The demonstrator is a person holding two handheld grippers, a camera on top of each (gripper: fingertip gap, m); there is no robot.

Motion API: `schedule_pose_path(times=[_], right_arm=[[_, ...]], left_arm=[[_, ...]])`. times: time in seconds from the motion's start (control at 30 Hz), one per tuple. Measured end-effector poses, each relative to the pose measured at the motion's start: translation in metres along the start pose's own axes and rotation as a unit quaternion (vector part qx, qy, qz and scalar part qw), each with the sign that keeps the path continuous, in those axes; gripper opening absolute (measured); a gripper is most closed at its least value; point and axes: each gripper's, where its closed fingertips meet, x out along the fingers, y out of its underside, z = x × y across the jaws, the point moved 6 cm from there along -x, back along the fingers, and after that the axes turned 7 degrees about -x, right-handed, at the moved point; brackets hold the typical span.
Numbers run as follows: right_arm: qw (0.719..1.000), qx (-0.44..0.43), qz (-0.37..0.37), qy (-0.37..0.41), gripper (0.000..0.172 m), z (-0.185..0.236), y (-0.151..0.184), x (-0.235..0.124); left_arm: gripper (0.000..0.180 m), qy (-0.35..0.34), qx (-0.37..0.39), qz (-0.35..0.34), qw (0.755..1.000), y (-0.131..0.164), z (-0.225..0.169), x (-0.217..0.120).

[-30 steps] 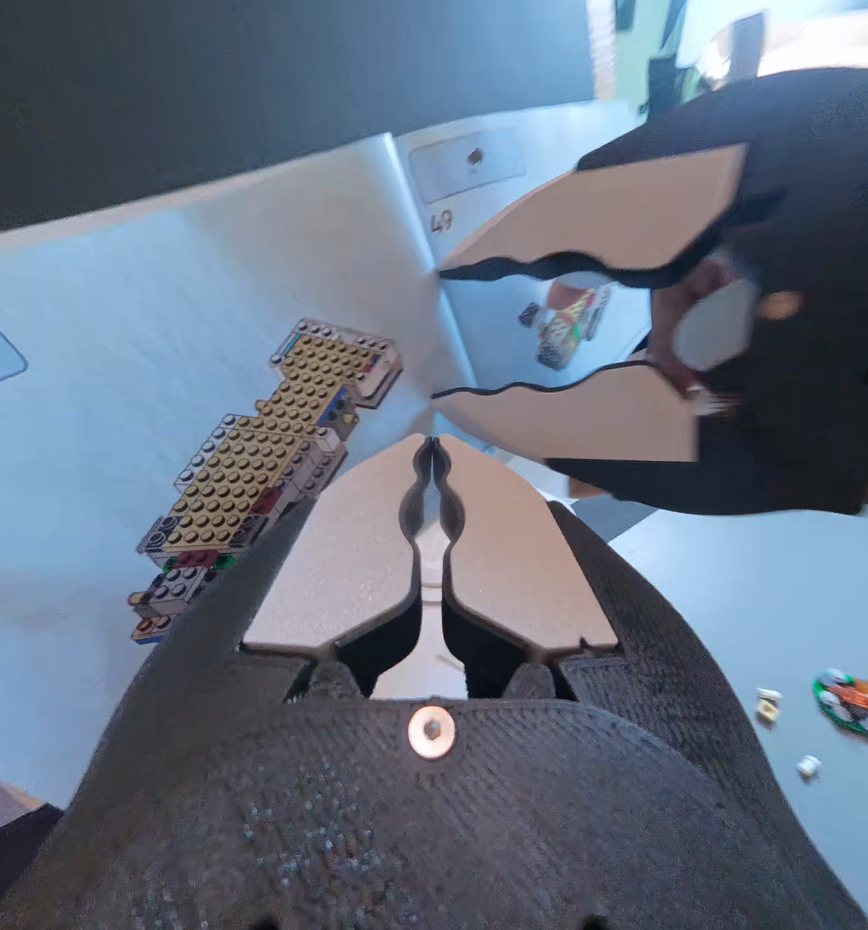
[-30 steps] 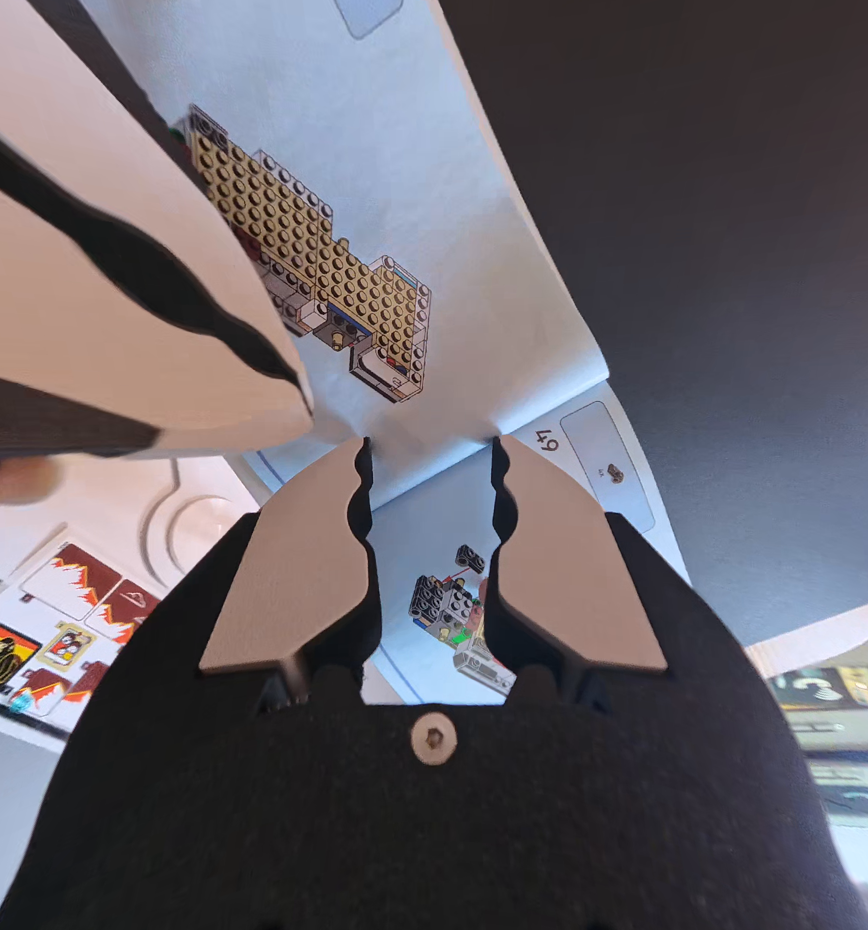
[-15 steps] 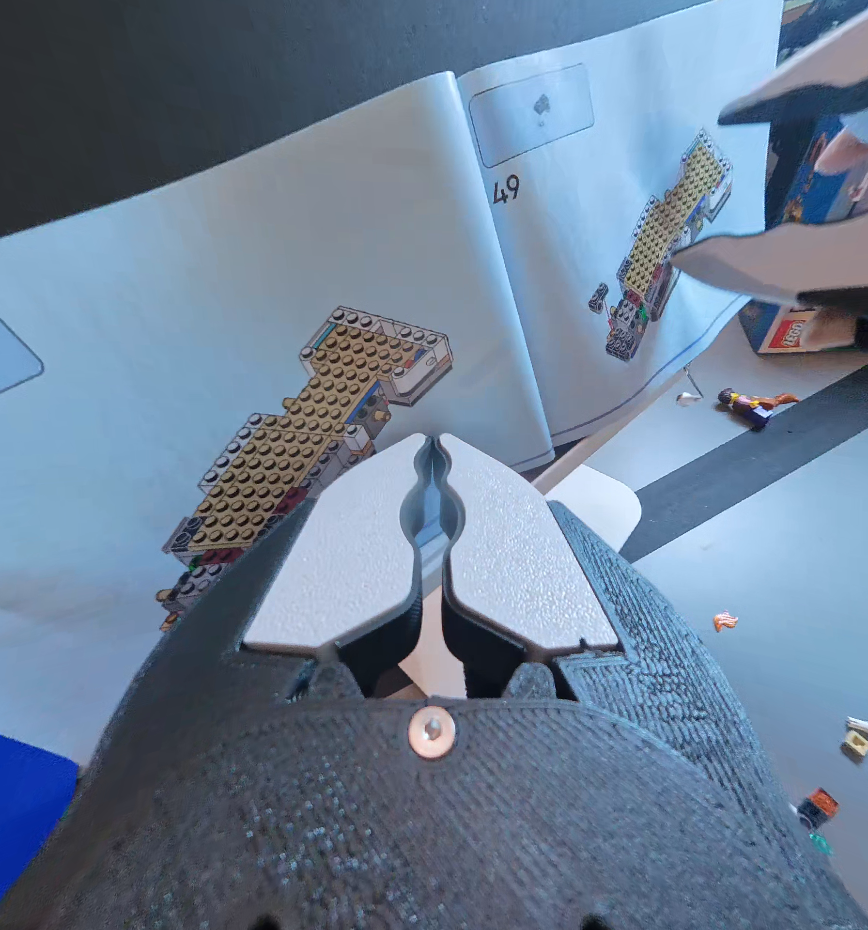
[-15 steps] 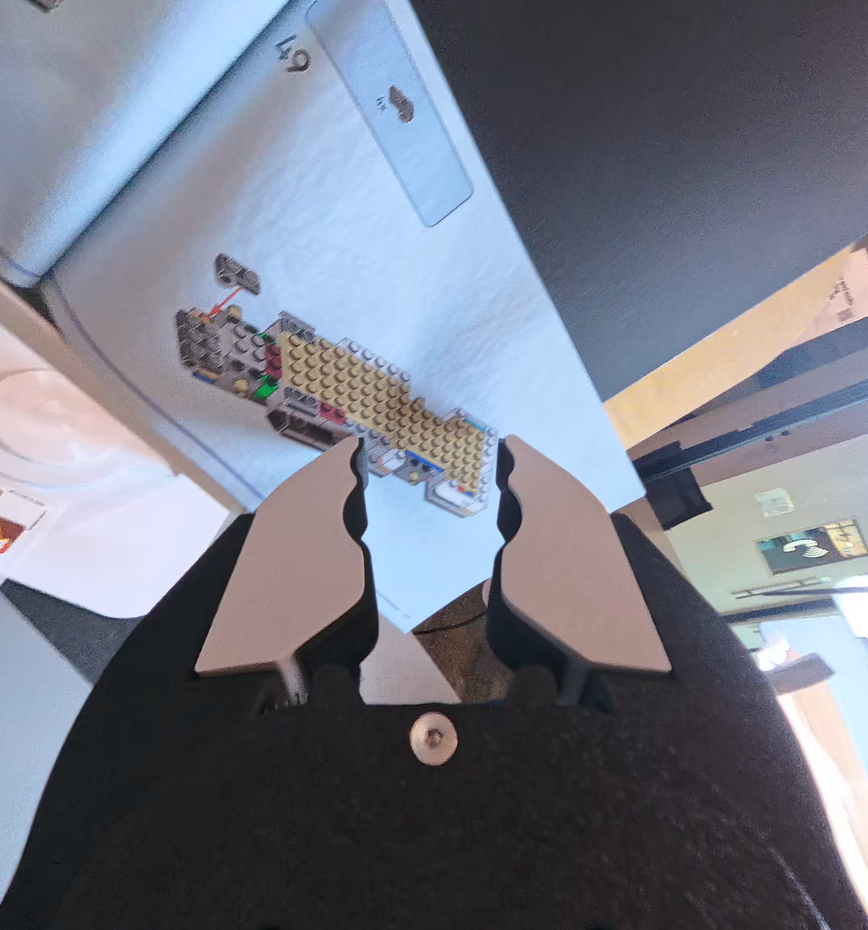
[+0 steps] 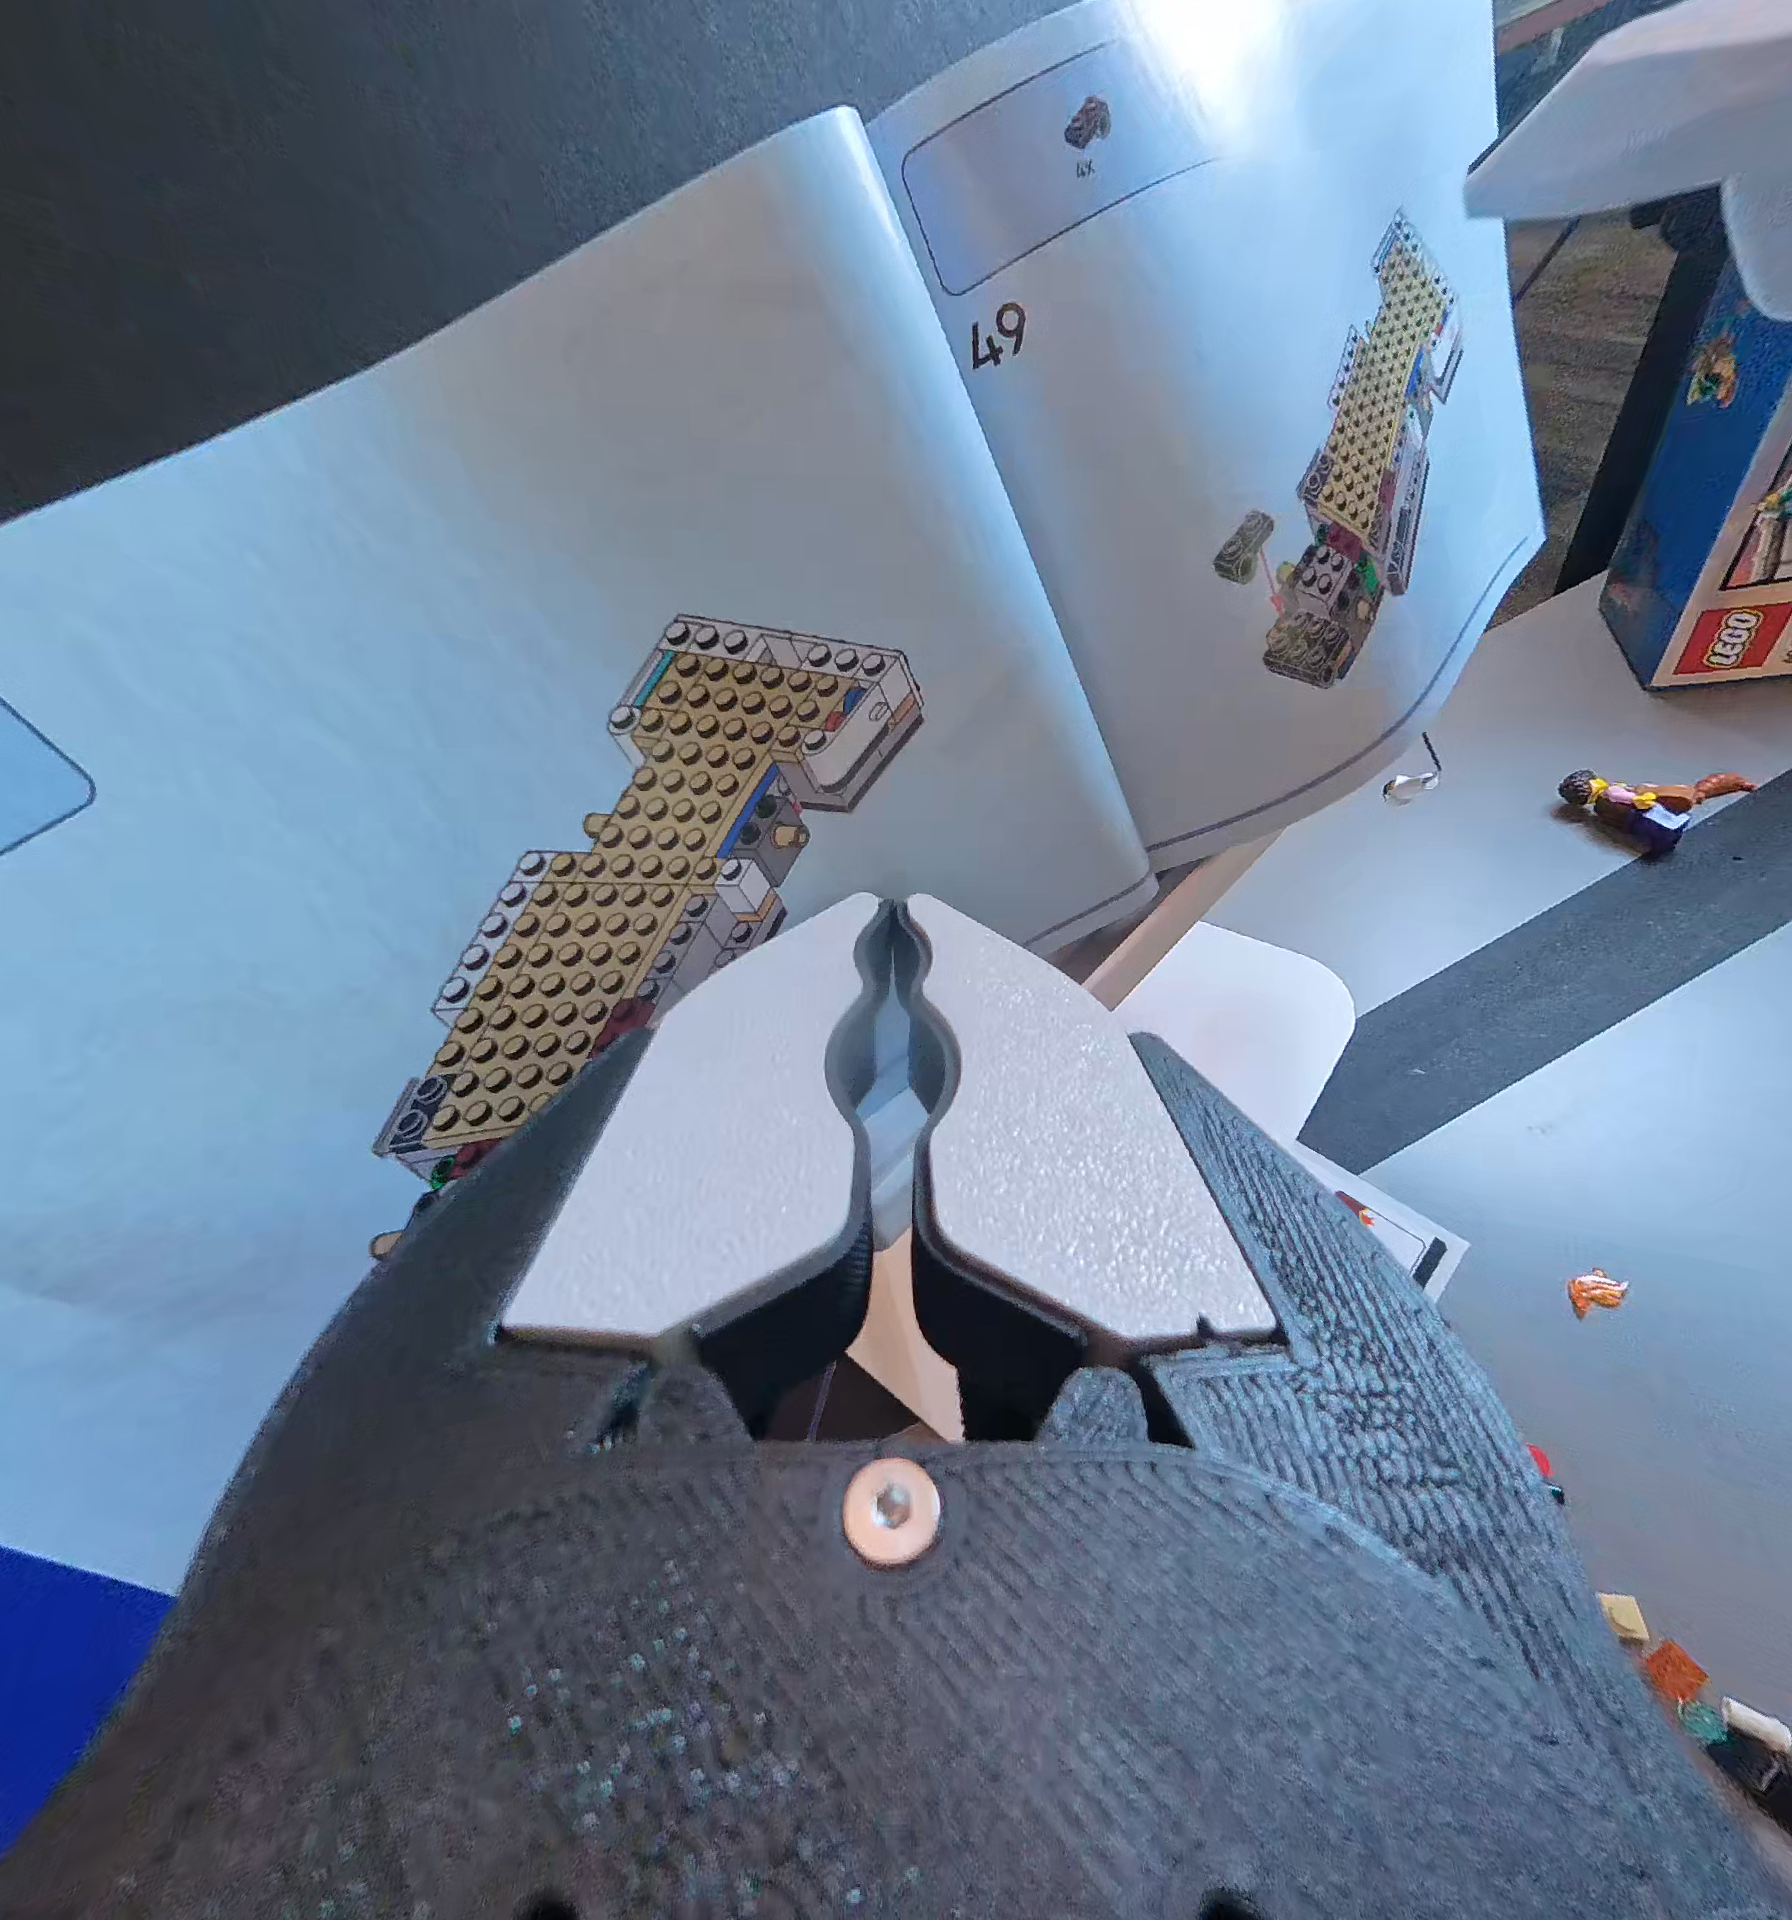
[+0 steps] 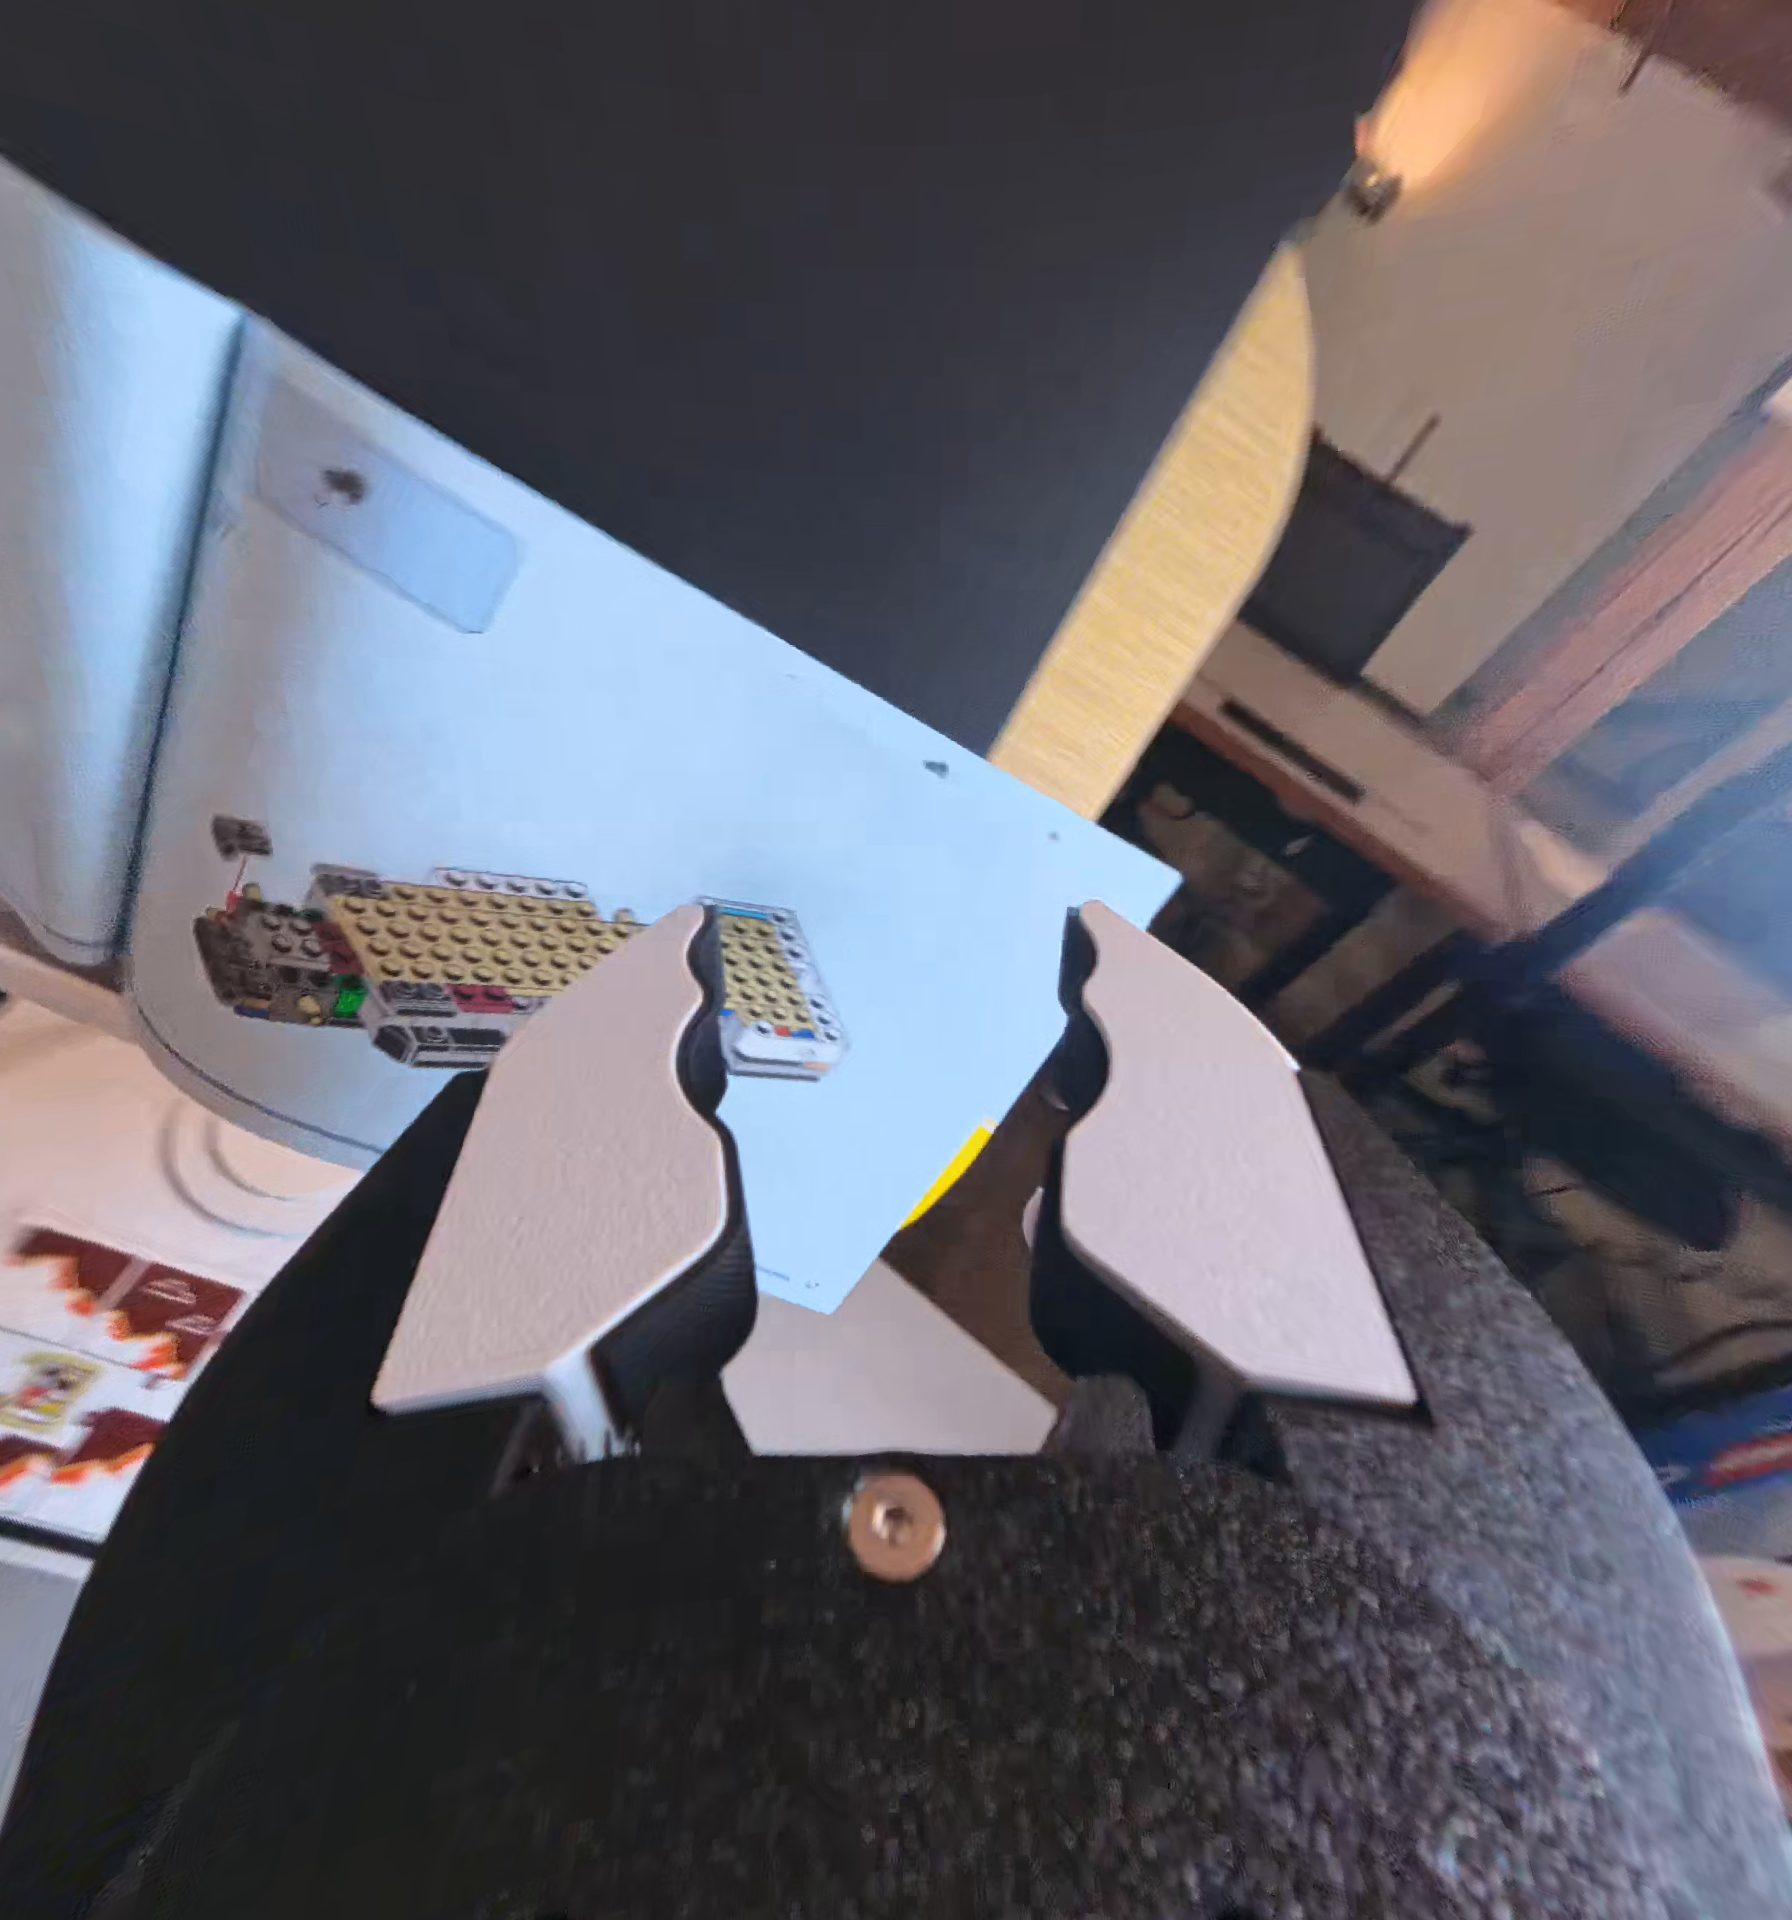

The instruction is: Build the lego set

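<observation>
Whereas the right gripper was narrower a second ago, it is now seen spread wide, nothing held, off the instruction booklet and framing its free page corner at 12 o'clock. The left gripper is kept shut on the booklet's lower edge; the booklet is held up, open. A toy box is seen at 2 o'clock on the worktop.

You had a glossy pale-blue paper instruction booklet, rough black printed-plastic gripper bodies with matt grainy pale pads, and a smooth matt grey tabletop.
</observation>
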Motion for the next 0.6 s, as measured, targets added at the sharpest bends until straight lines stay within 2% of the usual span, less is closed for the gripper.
schedule_pose_path(times=[0.1, 0.2, 0.23, 0.33, 0.5, 0.53, 0.6], right_arm=[[0.987, 0.137, 0.004, -0.088, 0.081, -0.023, 0.035, 0.011], [0.952, 0.221, -0.002, -0.213, 0.09, -0.017, 0.059, 0.034], [0.942, 0.23, -0.018, -0.246, 0.086, -0.013, 0.059, 0.039], [0.923, 0.224, -0.053, -0.308, 0.049, -0.004, 0.054, 0.042], [0.916, 0.217, -0.05, -0.334, 0.033, 0.006, 0.056, 0.006], [0.917, 0.208, -0.051, -0.338, 0.029, 0.012, 0.056, -0.004], [0.927, 0.201, -0.048, -0.313, 0.026, 0.02, 0.053, -0.015]], left_arm=[[0.0, 0.004, -0.001, -0.002, 1.0, 0.001, 0.001, -0.001], [0.0, -0.002, 0.014, -0.009, 1.0, 0.002, 0.0, -0.001], [0.0, -0.004, 0.022, -0.009, 1.0, 0.002, 0.0, -0.001], [0.0, 0.004, 0.037, -0.006, 0.999, 0.004, 0.0, -0.002], [0.0, 0.024, 0.095, 0.011, 0.995, 0.009, 0.013, -0.003], [0.0, 0.03, 0.102, 0.034, 0.994, 0.016, 0.018, -0.001], [0.0, 0.03, 0.087, 0.007, 0.996, 0.021, 0.028, 0.001]])
